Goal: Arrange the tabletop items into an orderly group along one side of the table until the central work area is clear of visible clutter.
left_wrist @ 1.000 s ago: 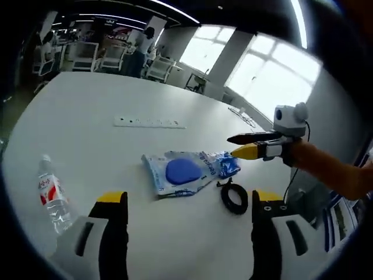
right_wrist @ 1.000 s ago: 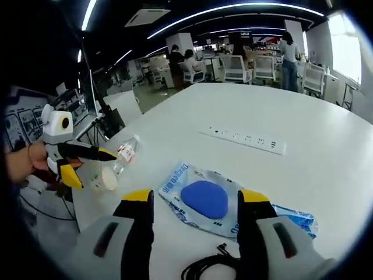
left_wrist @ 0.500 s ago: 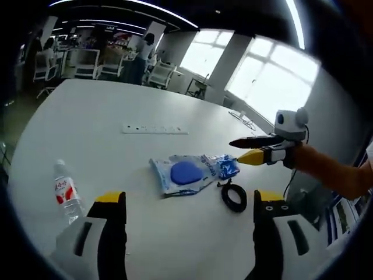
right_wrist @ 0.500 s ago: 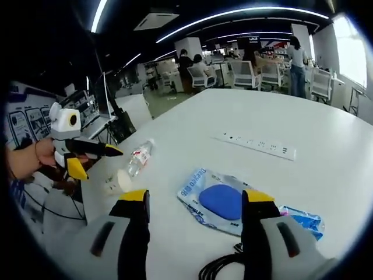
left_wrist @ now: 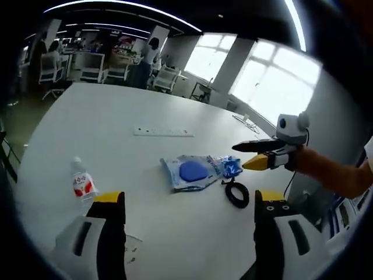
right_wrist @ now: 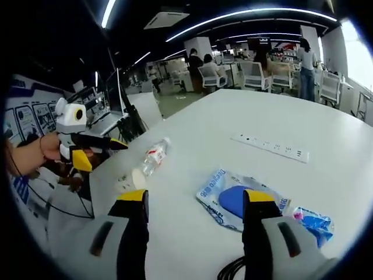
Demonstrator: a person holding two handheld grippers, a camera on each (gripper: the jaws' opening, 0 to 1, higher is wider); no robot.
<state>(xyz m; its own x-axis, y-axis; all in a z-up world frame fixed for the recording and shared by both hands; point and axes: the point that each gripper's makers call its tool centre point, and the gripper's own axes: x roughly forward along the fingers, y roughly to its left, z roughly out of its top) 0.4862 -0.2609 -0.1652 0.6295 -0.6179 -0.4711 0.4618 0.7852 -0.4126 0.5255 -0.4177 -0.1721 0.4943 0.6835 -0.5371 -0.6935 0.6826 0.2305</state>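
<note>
— Where's the clutter?
— Mid-surface [left_wrist: 87, 116]: blue packet [left_wrist: 195, 172], coiled black cable [left_wrist: 237, 194] beside it, water bottle [left_wrist: 83, 184] well apart.
— The tongs?
— Left tongs [left_wrist: 185, 233] and right tongs [right_wrist: 195, 224] both wide, holding nothing.

Open-plan office. Large white table [left_wrist: 105, 116] runs far into the room, a white power strip [left_wrist: 162, 132] lying flat on it. Big bright windows [left_wrist: 274, 87] on the right in the left gripper view, split by a white pillar [left_wrist: 232, 65]. Dark ceiling with long LED light strips [right_wrist: 245, 13]. White office chairs [left_wrist: 93, 65] beyond the table's far edge; people [right_wrist: 307, 65] stand and sit among desks in the far background. In the right gripper view, a dark monitor [right_wrist: 133, 119] and cluttered desks sit at far left, with cables [right_wrist: 64, 210] hanging below the table edge.
</note>
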